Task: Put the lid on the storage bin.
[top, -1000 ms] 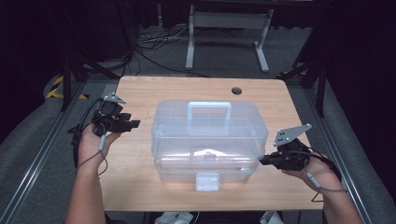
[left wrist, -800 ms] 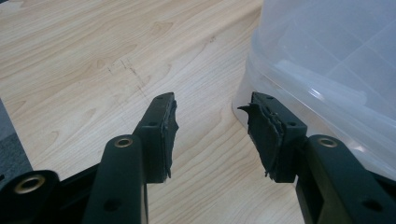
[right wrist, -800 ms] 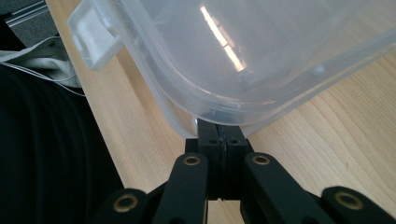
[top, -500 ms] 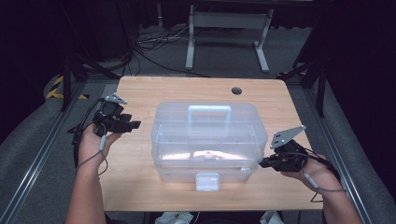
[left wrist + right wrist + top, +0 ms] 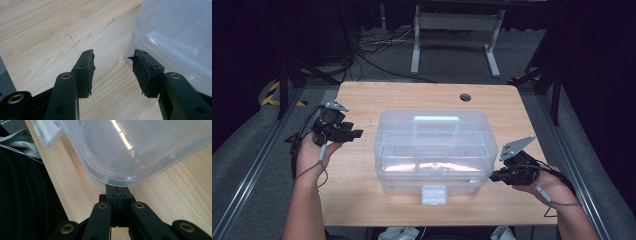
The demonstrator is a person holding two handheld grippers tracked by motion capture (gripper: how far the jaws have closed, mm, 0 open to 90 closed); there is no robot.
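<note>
A clear plastic toolbox (image 5: 432, 145) with a pale handle (image 5: 436, 121) and a white front latch (image 5: 434, 194) stands closed in the middle of the wooden table (image 5: 362, 200). My left gripper (image 5: 353, 134) is open, just left of the box and apart from it. In the left gripper view its jaws (image 5: 113, 56) are spread above bare wood, with the box's corner (image 5: 180, 32) beside the right jaw. My right gripper (image 5: 492, 176) is shut, with its tips against the box's near right corner. In the right gripper view the shut tips (image 5: 117, 188) touch the box (image 5: 130, 145) under its rim.
A round hole (image 5: 465, 97) pierces the table near its far edge. Beyond the table stand a metal frame (image 5: 452, 22) and loose cables on the floor. The white latch (image 5: 48, 132) and the person's dark clothing show at the left of the right gripper view.
My right gripper has shifted slightly left and nearer, closing on the box's near right corner. The left gripper and the box have stayed put.
</note>
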